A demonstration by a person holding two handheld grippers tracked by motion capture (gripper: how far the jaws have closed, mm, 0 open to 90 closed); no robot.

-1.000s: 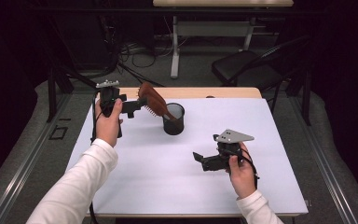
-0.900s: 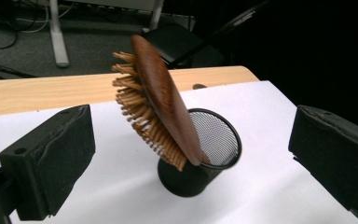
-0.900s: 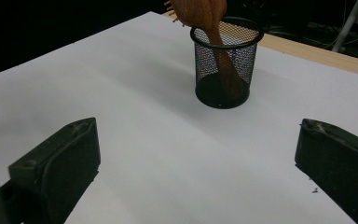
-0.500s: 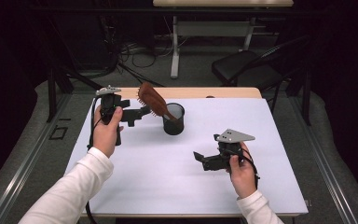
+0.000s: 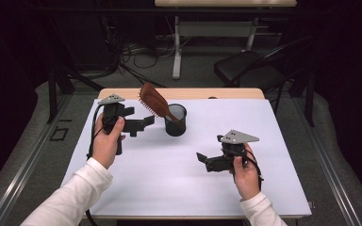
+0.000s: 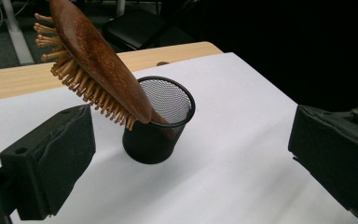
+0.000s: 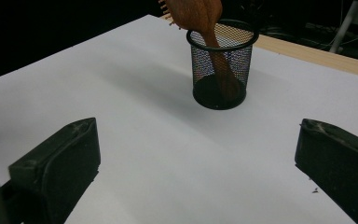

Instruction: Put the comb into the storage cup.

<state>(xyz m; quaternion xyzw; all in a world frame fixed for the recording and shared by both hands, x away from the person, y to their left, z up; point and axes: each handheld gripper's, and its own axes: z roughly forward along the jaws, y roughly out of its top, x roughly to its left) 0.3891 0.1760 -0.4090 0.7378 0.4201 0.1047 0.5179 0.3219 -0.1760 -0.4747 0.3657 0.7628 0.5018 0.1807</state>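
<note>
Looks like a lab or studio. Dark surroundings, tangled black floor cables [image 5: 136, 52], a white-legged desk frame [image 5: 217, 33], black chair [image 5: 250, 70].

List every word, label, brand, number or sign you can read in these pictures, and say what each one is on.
None: no readable text in any view.
The wooden hairbrush, the black mesh cup it leans in, the white table cover, the left gripper and the right gripper carry no visible lettering, label or number.
</note>
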